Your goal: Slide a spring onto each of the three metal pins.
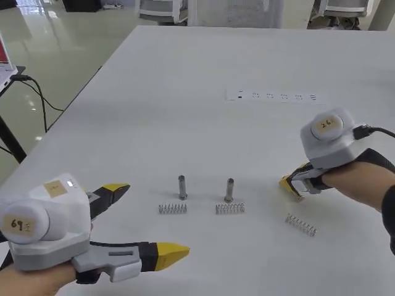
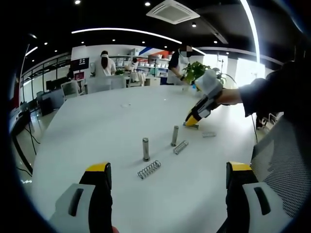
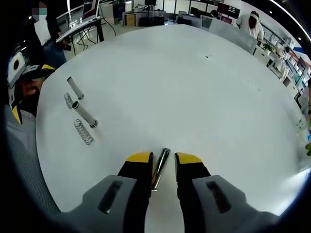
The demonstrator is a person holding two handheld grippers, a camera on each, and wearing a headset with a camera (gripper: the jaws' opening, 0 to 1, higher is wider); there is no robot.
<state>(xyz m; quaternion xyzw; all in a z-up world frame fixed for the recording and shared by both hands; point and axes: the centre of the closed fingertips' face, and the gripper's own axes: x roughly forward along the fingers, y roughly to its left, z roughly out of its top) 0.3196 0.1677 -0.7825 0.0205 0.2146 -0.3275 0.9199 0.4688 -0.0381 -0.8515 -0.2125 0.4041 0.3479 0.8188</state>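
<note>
Two metal pins stand upright mid-table, the left pin (image 1: 182, 186) (image 2: 146, 149) and the right pin (image 1: 229, 189) (image 2: 175, 136). In front of each lies a spring (image 1: 173, 209) (image 1: 229, 209). A third spring (image 1: 300, 224) lies further right. The third pin (image 3: 160, 167) lies flat on the table between the jaws of my right gripper (image 3: 164, 158) (image 1: 293, 183), which stand narrowly apart with a gap on each side of it. My left gripper (image 1: 145, 220) (image 2: 167, 170) is wide open near the table's front edge, holding nothing.
The white table (image 1: 185, 111) has a flush power strip (image 1: 271, 96) further back. Its left edge (image 1: 74, 105) drops to the floor, where cables run. People and desks stand far behind the table in the left gripper view.
</note>
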